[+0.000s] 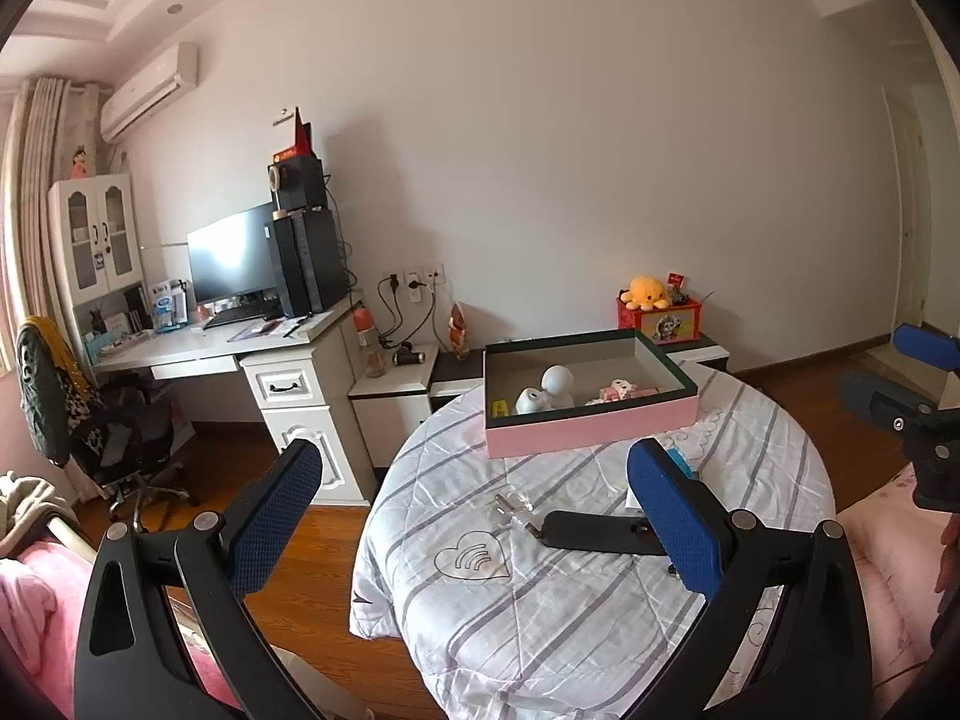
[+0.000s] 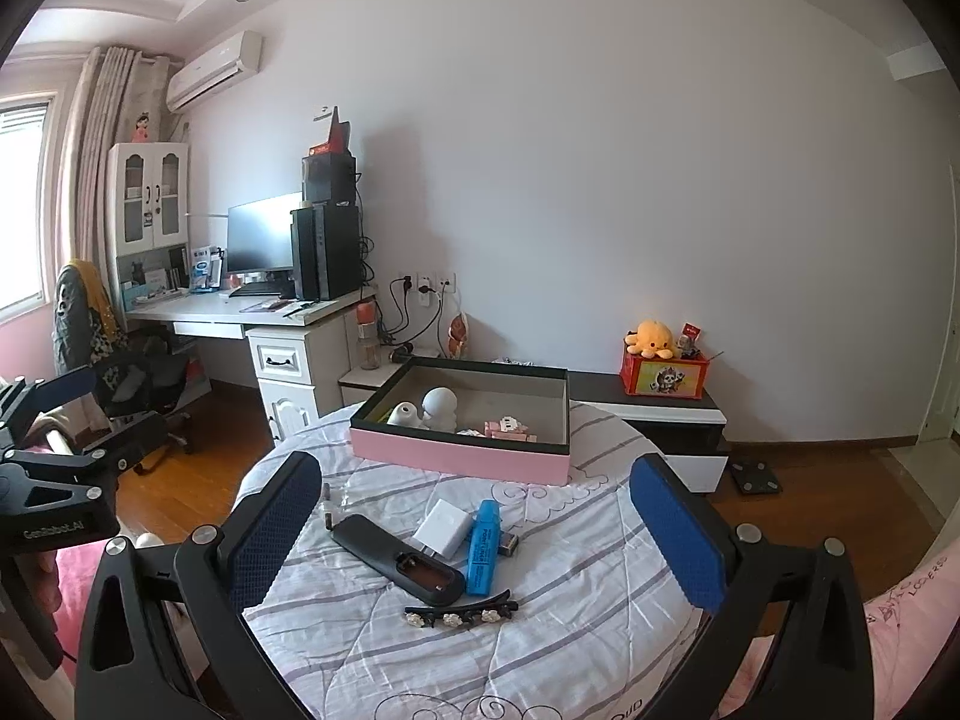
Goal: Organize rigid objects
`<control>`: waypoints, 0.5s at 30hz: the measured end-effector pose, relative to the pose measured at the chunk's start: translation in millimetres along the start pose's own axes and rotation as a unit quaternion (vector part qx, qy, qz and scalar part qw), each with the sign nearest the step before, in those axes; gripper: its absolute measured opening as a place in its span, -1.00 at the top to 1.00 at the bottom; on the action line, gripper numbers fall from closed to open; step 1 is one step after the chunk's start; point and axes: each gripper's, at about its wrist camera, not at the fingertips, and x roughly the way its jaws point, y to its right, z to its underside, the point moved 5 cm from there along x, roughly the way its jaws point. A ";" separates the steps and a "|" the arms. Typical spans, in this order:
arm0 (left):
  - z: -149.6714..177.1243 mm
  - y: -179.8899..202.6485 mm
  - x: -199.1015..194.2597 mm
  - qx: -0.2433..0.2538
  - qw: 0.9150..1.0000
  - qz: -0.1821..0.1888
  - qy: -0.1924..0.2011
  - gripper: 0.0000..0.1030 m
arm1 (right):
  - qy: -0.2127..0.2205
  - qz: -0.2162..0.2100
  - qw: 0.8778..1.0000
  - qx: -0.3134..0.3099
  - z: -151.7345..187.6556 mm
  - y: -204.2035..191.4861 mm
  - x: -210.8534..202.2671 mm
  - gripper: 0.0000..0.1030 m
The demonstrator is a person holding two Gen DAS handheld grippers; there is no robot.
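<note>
desk (image 2: 252, 315) | monitor (image 2: 261, 234) | air conditioner (image 2: 213, 69) | office chair (image 1: 90, 414) | octopus plush (image 2: 651, 339)

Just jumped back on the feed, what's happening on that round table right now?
A person holds both grippers above the table, open and empty: left gripper, right gripper. The pink box already holds white figurines and a small pink toy. Still loose on the quilt: a black remote, white charger, blue highlighter and black hair clip.

One box (image 2: 459, 455), two white figurines (image 2: 439, 408)
</note>
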 end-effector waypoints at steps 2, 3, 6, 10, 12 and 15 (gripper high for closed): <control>-0.6 -0.2 2.4 -0.001 1.000 0.004 -0.002 -1.00 | 0.002 0.001 1.000 -0.002 -0.8 -0.8 -0.2 -1.00; -1.0 0.1 3.1 -0.001 1.000 0.004 -0.002 -1.00 | 0.001 0.002 1.000 -0.003 -1.2 -0.2 1.1 -1.00; -3.1 1.1 7.5 -0.002 1.000 0.007 -0.002 -1.00 | 0.000 0.004 1.000 -0.003 -2.4 0.9 5.0 -1.00; -5.2 2.6 16.3 0.001 1.000 0.006 -0.004 -1.00 | -0.004 0.004 1.000 -0.007 -4.3 1.7 12.8 -1.00; -6.5 2.2 20.3 -0.001 1.000 0.007 -0.005 -1.00 | -0.006 0.003 1.000 -0.007 -4.9 2.2 16.9 -1.00; -7.8 0.7 26.9 -0.003 1.000 0.006 -0.005 -1.00 | -0.012 0.002 1.000 -0.008 -4.2 3.0 24.2 -1.00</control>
